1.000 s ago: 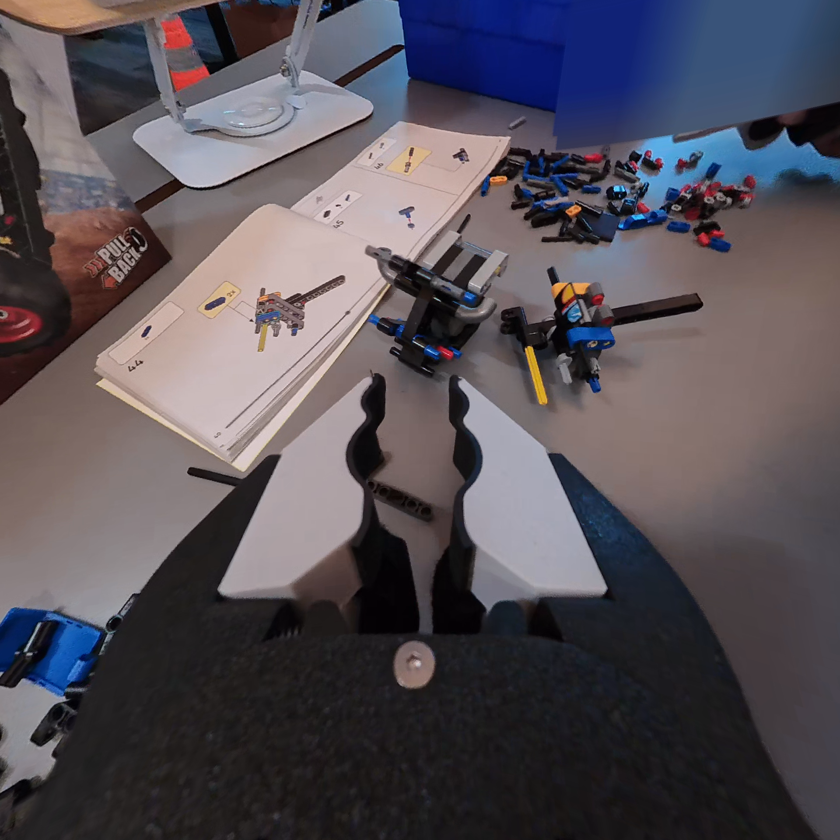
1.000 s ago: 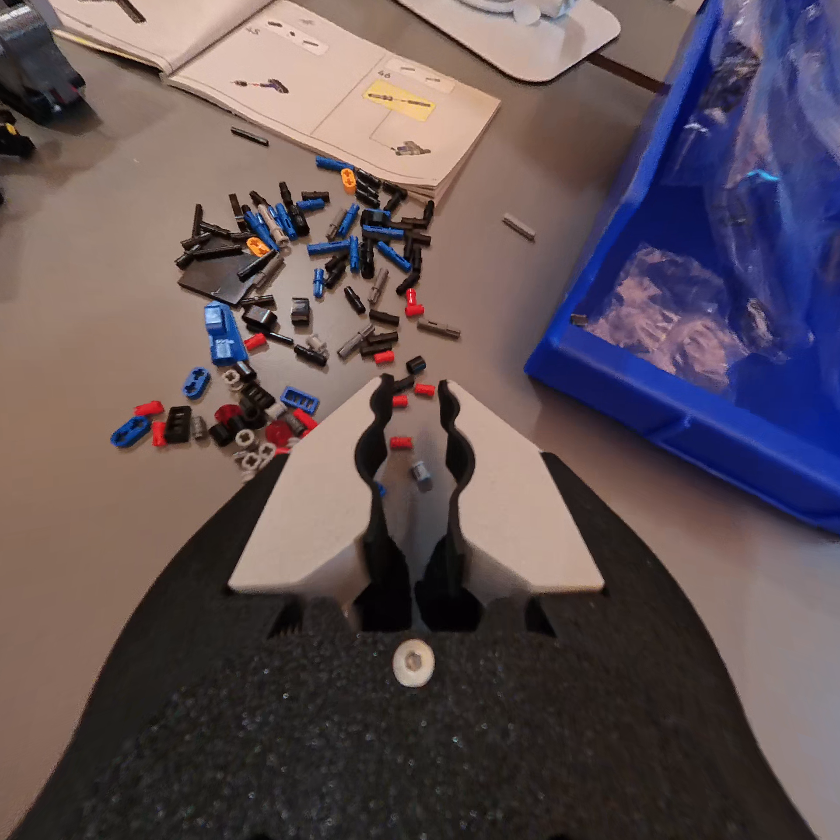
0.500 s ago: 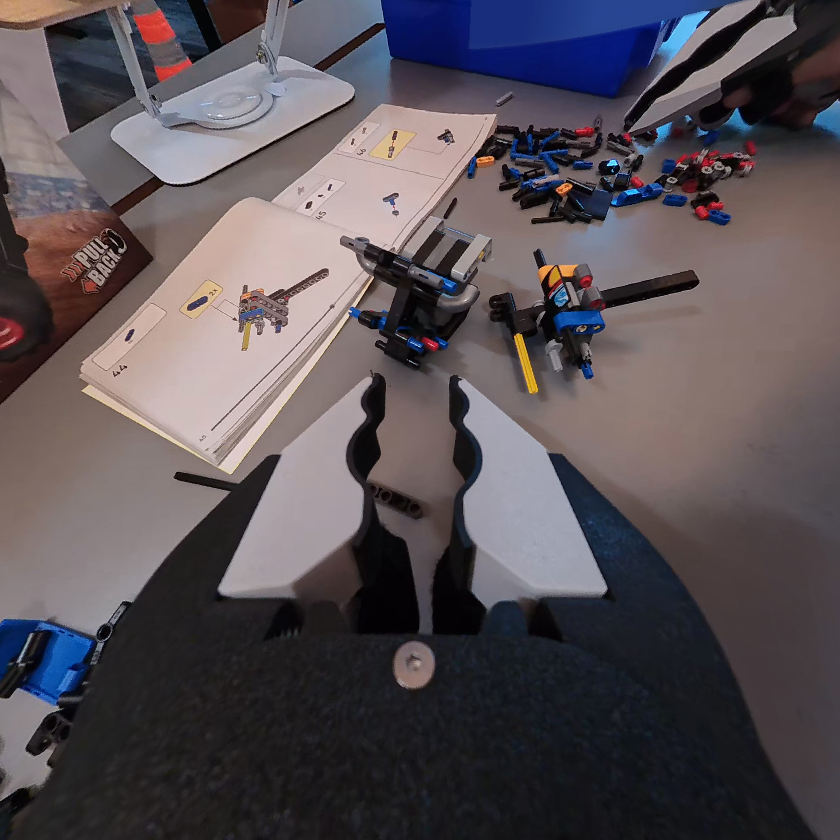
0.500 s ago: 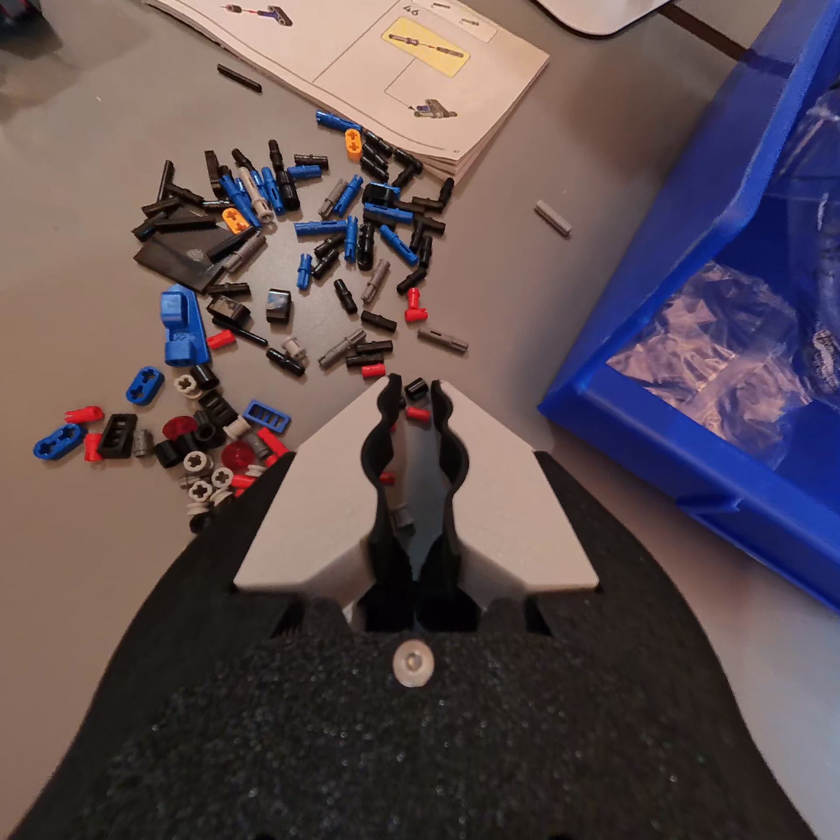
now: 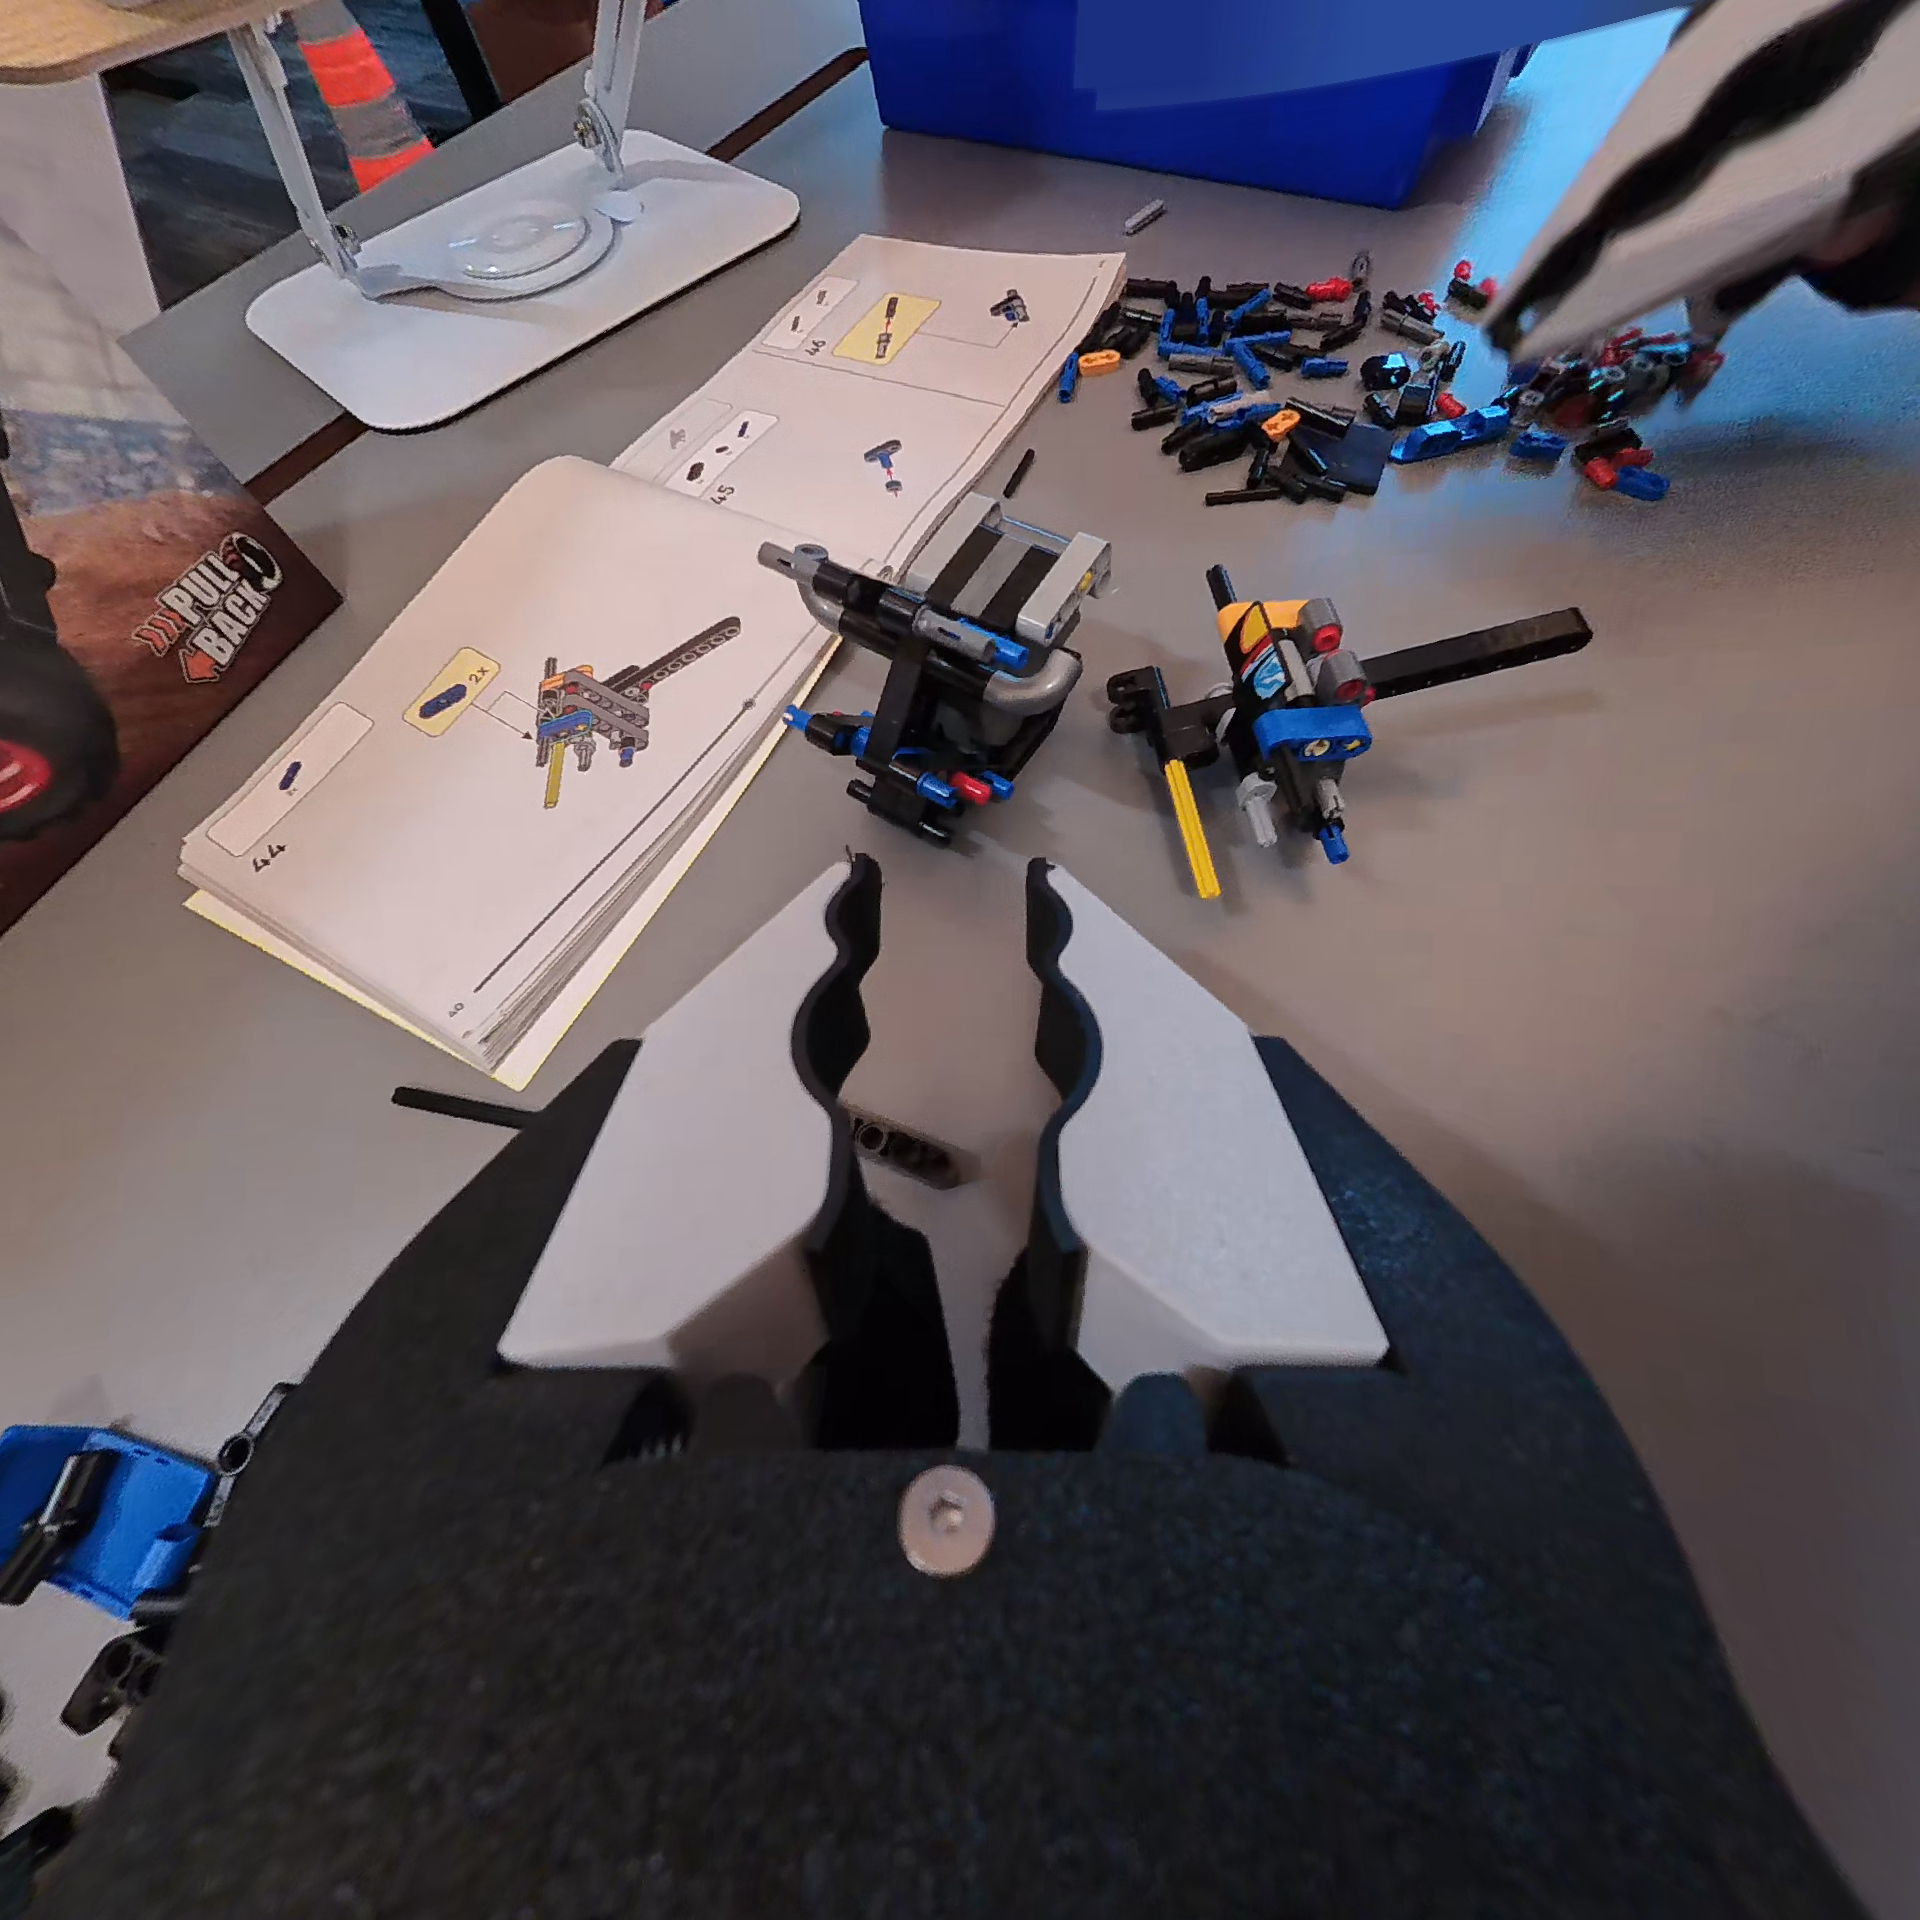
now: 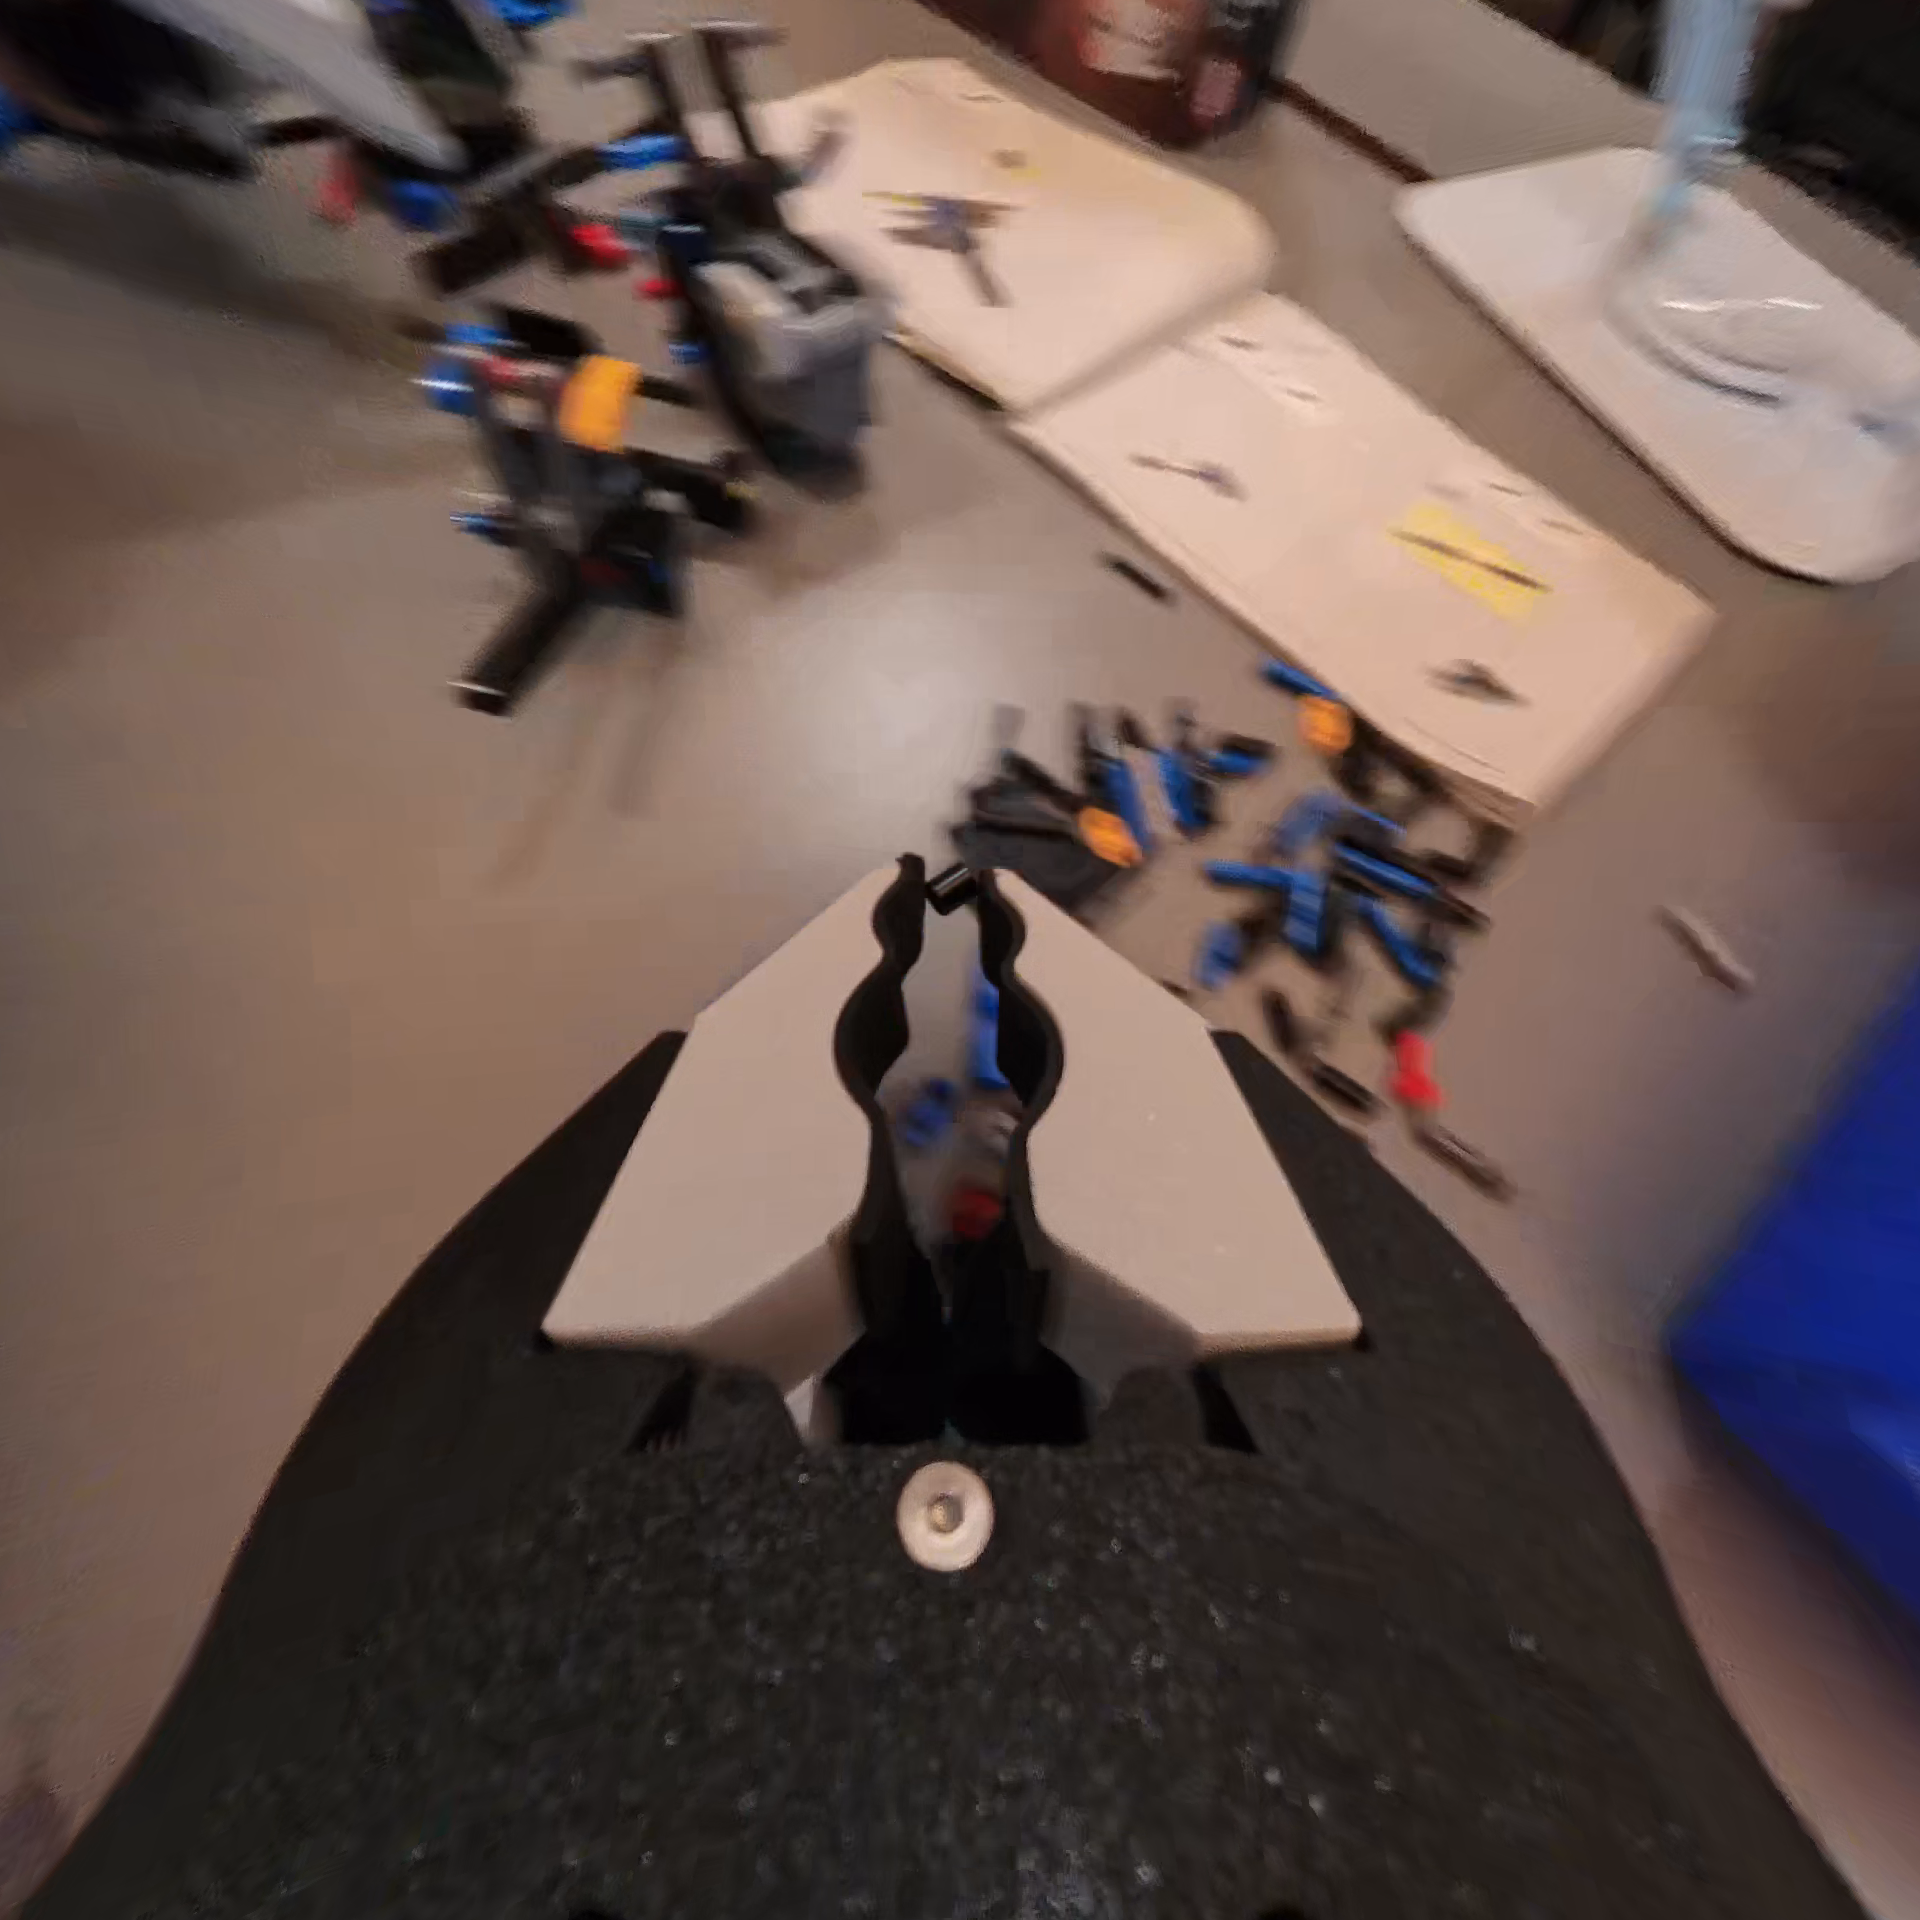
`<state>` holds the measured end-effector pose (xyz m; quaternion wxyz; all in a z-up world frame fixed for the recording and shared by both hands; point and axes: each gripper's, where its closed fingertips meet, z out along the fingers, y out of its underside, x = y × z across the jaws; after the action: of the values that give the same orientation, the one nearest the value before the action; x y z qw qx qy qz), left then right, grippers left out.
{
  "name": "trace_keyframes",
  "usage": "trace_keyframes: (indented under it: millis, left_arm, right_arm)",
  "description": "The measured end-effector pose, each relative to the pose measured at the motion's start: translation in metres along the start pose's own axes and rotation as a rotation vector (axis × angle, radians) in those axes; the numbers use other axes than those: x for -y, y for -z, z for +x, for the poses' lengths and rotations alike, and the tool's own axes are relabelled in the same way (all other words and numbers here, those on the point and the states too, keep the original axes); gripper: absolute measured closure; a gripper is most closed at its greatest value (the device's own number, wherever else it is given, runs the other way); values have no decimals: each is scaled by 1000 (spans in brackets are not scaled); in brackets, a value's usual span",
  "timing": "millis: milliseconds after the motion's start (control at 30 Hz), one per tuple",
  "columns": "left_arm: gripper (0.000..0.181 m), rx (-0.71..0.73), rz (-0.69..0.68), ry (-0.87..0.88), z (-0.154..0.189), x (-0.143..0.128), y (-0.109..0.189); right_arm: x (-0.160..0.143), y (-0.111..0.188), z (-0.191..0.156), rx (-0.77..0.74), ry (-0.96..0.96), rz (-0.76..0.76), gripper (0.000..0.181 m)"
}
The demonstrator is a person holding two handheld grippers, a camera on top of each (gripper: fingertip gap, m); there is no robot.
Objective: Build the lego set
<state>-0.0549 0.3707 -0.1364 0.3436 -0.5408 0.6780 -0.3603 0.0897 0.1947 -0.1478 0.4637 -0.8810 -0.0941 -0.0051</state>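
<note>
Right claw [image 6: 948, 883] is pinching a tiny black pin [image 6: 948, 890] right at its tips, above the loose parts pile [image 6: 1299, 852] on the tabletop [image 6: 260, 935]; left claw [image 5: 951, 883] hangs released and empty (a black beam [image 5: 904, 1151] lies under it). I'd carry that pin slow and level toward the 2 sub-builds, since the grip looks marginal; steady the orange-topped assembly [image 5: 1283, 707] with the left before pushing in. The right view is badly blurred but shows the pin; only the left shows the grey frame build [image 5: 956, 675] and open manual [image 5: 499, 748] crisply.
</note>
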Motion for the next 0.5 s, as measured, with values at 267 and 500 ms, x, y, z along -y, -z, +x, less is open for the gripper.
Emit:
trace_keyframes:
  millis: [267, 500]
  left_arm:
    - [155, -8, 5, -25, 7, 3, 1]
    - [155, -8, 7, -44, 11, 5, 3]
  right_arm:
    - [13, -43, -70, 125, 69, -94, 172]
    - [4, -39, -117, 239, 139, -114, 172]
